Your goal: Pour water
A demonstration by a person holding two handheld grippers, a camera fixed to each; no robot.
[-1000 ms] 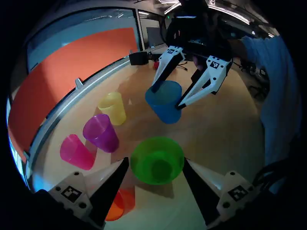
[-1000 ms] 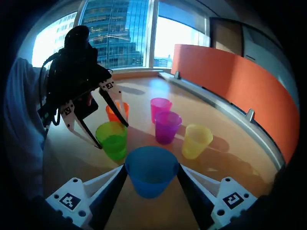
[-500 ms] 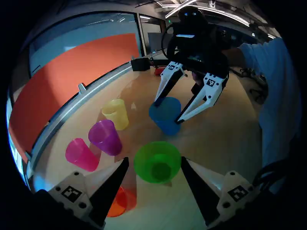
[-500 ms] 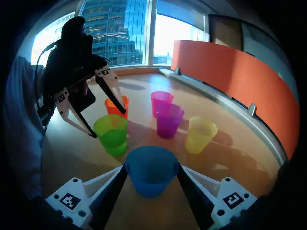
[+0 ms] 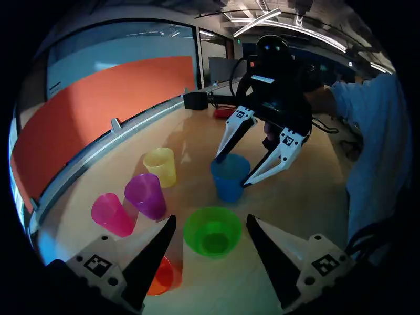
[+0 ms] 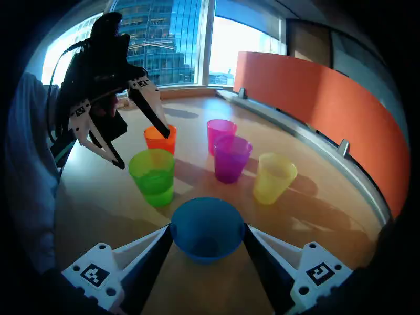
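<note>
Your right gripper (image 6: 207,228) clamps the blue cup (image 6: 207,239) standing right of the green cup (image 5: 212,236), over which your left gripper (image 5: 210,217) hangs spread; likely next, lower and grasp it to pour.

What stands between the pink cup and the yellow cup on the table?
The purple cup, close beside the pink cup; the left gripper view shows all three in a row.

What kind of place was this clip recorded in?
Most likely an office in a high-rise: tall windows facing glass towers, a long wooden table with an orange divider panel along it, and strip lights overhead.
</note>
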